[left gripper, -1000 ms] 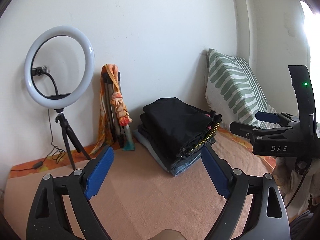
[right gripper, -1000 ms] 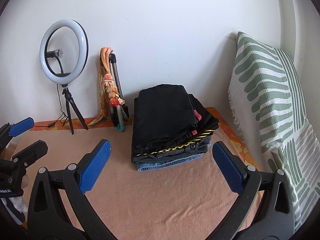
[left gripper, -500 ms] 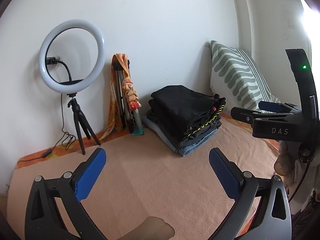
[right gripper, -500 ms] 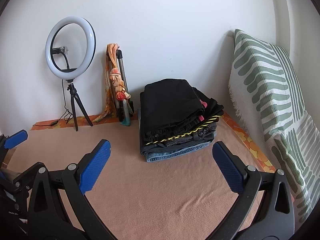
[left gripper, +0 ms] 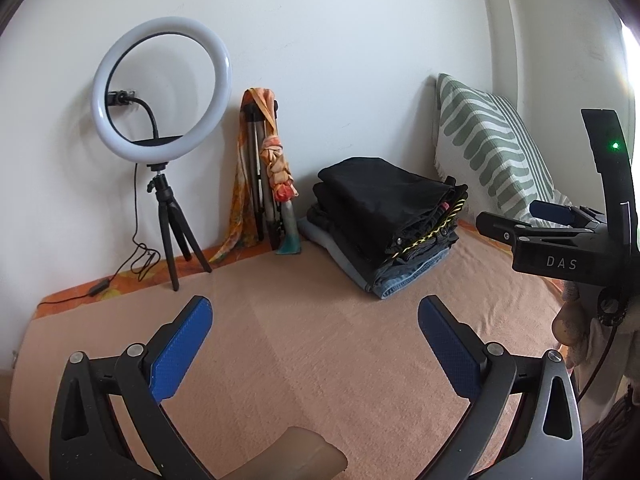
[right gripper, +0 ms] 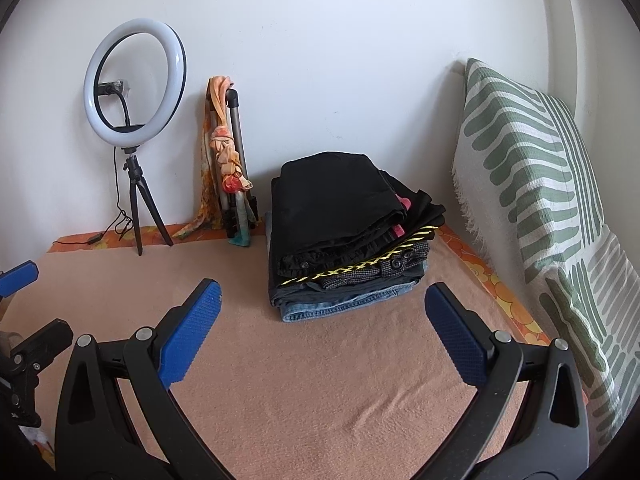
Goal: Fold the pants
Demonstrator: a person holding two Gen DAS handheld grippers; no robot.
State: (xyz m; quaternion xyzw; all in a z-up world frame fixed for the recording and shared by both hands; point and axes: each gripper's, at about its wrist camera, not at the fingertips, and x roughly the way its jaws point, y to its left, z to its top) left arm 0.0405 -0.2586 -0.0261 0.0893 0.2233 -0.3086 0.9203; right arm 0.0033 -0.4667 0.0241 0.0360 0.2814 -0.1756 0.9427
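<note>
Left wrist view gives us our left tool (left gripper: 314, 350) with its blue pads spread wide and nothing between them; its jaws have just been opening. It hangs over the bare peach blanket (left gripper: 300, 340). Our right tool (right gripper: 322, 336) is likewise released, pads far apart and empty, and in the left view we see it from the side at the right edge (left gripper: 520, 220). The pants (right gripper: 344, 236) lie as a folded stack near the back wall, black pairs on top and a denim pair at the bottom, well ahead of both tools and touched by neither. Left of the stack we see a cloth-draped tripod (right gripper: 228, 168) leaning on the wall, then a ring light (right gripper: 134, 82) on its small stand. A green-striped pillow (right gripper: 532, 168) stands to the right of the stack
</note>
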